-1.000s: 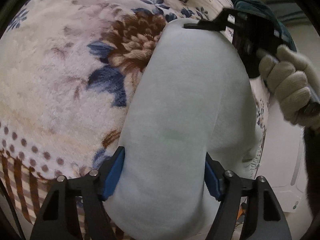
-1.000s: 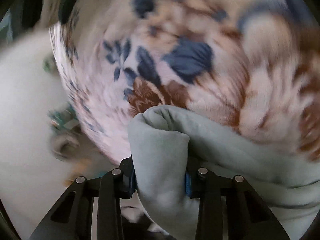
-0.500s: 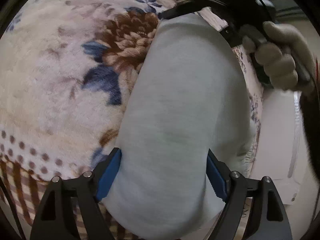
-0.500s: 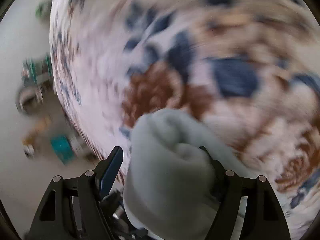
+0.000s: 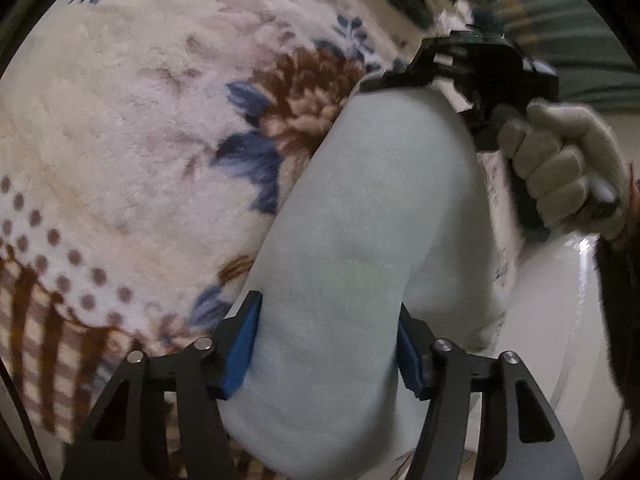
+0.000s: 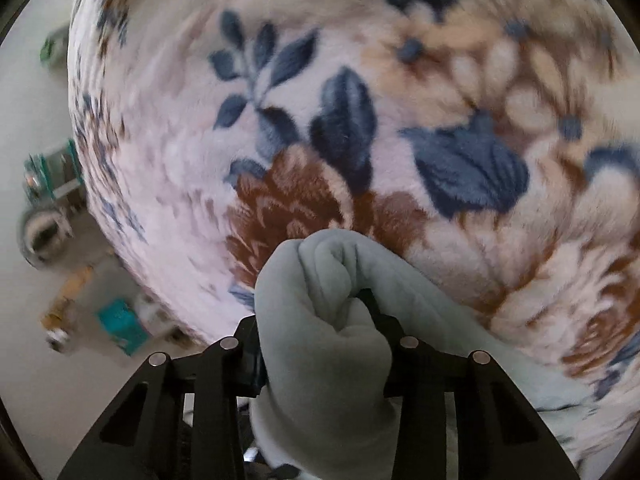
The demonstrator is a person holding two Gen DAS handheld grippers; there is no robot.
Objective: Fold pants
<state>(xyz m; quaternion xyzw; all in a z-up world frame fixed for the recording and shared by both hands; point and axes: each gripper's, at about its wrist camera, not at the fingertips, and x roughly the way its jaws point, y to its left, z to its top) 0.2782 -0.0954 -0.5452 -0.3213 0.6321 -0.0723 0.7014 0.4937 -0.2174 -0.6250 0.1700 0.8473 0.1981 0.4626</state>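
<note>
The pale grey-green fleece pants (image 5: pixel 372 240) stretch in a long band over a floral blanket (image 5: pixel 140 140). My left gripper (image 5: pixel 326 344) is shut on the near end of the band, its blue pads pressed into the cloth on both sides. My right gripper (image 5: pixel 404 84), held by a gloved hand (image 5: pixel 560 172), grips the far end. In the right wrist view the pants (image 6: pixel 320 320) bunch up between the jaws of my right gripper (image 6: pixel 320 344), which is shut on them. The pads are mostly hidden by cloth.
The blanket (image 6: pixel 400 120) covers a bed whose edge drops off to a pale floor (image 6: pixel 36 220) with small clutter, including a teal box (image 6: pixel 120 324). A white surface (image 5: pixel 560 320) lies beside the bed on the right of the left wrist view.
The right gripper swung over the blanket with the pants end and closed more tightly on the bunched cloth. The left gripper kept its grip and shifted slightly.
</note>
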